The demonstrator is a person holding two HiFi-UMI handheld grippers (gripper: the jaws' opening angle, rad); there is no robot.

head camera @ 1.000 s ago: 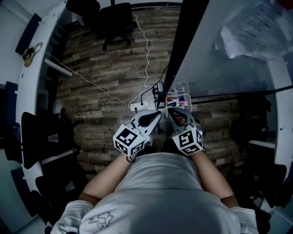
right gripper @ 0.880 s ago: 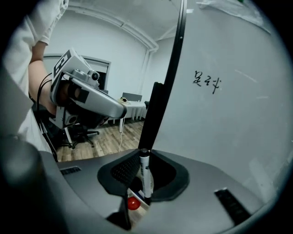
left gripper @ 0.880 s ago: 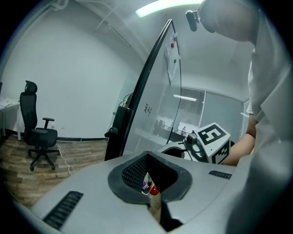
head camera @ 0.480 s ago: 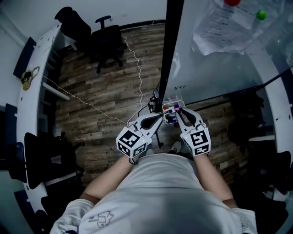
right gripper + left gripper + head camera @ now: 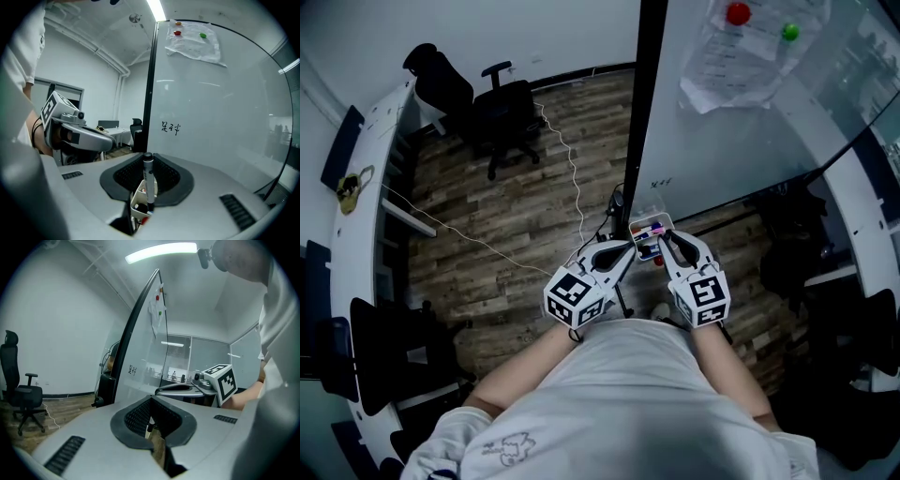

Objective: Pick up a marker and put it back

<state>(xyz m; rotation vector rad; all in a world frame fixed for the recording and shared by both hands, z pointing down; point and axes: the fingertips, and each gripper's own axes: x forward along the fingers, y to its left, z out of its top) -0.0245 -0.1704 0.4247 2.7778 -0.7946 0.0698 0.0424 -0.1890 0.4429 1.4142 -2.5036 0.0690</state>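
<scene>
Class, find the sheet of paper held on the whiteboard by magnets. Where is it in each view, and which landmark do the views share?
Head view: the sheet of paper is top right, on the whiteboard.
Left gripper view: sheet of paper above centre, sharply foreshortened.
Right gripper view: sheet of paper at the top, right of centre.
Shared landmark: the handwriting on the whiteboard, below-left of it.

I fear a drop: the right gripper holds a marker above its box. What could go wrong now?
The marker stands upright in the right gripper, its top end free; it may tilt or slip. The marker box below is small and already holds other markers, so the return may miss.
</scene>
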